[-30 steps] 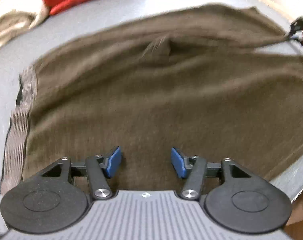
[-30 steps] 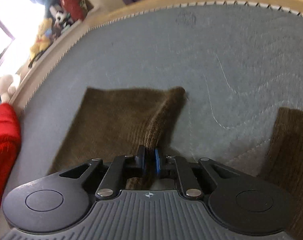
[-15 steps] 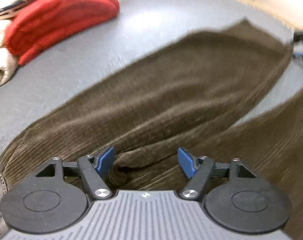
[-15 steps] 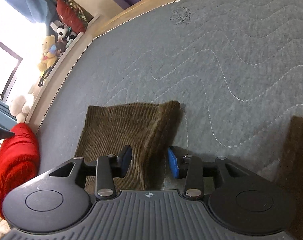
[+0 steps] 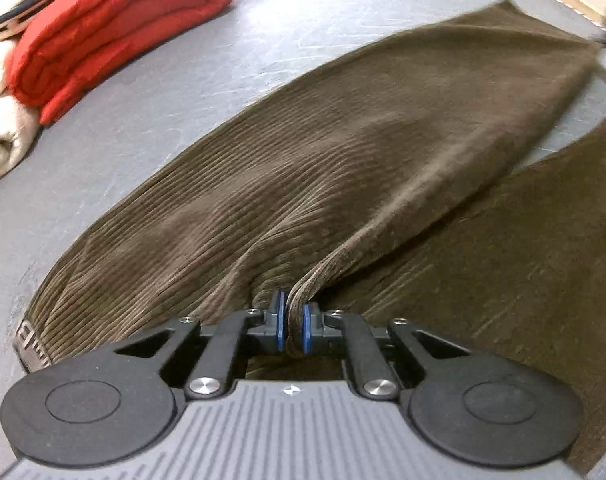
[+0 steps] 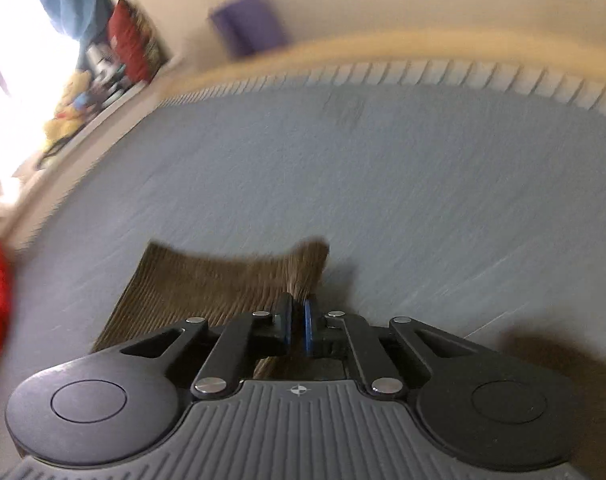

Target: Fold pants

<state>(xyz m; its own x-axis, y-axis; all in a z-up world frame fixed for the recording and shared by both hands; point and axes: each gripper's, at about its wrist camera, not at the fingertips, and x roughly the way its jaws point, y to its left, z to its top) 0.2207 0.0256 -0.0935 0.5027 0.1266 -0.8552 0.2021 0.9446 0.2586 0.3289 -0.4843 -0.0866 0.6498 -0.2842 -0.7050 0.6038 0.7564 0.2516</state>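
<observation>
Brown corduroy pants (image 5: 343,152) lie spread on a grey mattress (image 5: 143,128), the waistband (image 5: 31,340) at the lower left. My left gripper (image 5: 291,320) is closing, its blue pads pressed on a raised fold where the two legs part. The upper leg is stretched taut toward the far right corner, and the other leg (image 5: 523,240) lies flat to the right. In the blurred right wrist view, my right gripper (image 6: 297,322) is closing on the hem corner of the pants leg (image 6: 207,280), which is lifted slightly off the mattress (image 6: 383,180).
A folded red garment (image 5: 115,28) and a beige cloth (image 5: 3,120) lie at the mattress's far left. A wooden bed frame (image 6: 383,48) edges the far side, with soft toys (image 6: 71,100) on a ledge by the window. The second pants leg (image 6: 543,352) darkens the lower right.
My left gripper slid along the pants from the seat to the leg fork and closed on a fold. My right gripper opened, closed again on the hem and rose with it.
</observation>
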